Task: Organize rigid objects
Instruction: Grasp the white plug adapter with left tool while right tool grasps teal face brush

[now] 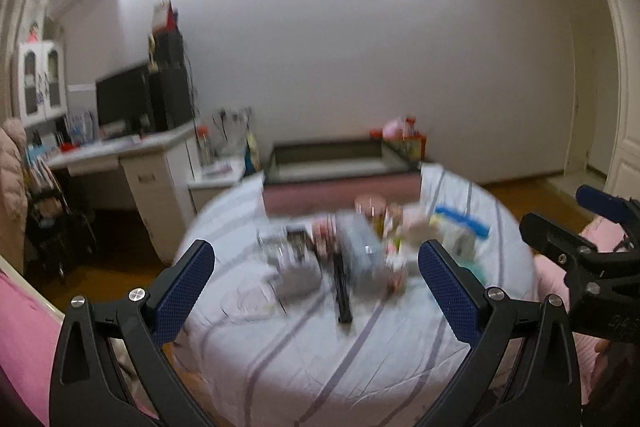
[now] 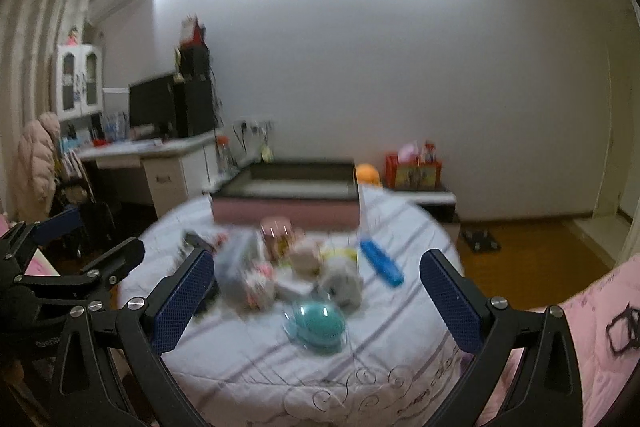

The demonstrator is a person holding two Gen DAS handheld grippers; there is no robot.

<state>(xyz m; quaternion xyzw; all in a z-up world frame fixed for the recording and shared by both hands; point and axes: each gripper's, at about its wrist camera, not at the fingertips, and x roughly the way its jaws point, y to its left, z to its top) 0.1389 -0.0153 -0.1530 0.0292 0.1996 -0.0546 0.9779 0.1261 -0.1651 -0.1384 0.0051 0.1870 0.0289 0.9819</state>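
Note:
A blurred pile of small objects lies on the striped white bedspread [image 1: 304, 347]. In the left wrist view I see a black remote-like bar [image 1: 342, 287], a grey box [image 1: 360, 251] and a pink-lidded jar [image 1: 370, 209]. In the right wrist view I see a teal round object [image 2: 318, 323], a blue flat bar [image 2: 380, 261], a pink jar [image 2: 276, 233] and a grey plush-like lump [image 2: 344, 283]. A pink box [image 2: 286, 193] with a dark open top stands behind the pile. My left gripper [image 1: 316, 267] is open and empty above the pile. My right gripper [image 2: 316, 277] is open and empty too.
A white desk [image 1: 132, 151] with a black monitor [image 1: 124, 99] stands at the left. A red organizer [image 2: 414, 173] sits on a low stand by the wall. Wooden floor [image 2: 532, 247] lies to the right. The right gripper shows at the edge of the left wrist view [image 1: 576, 227].

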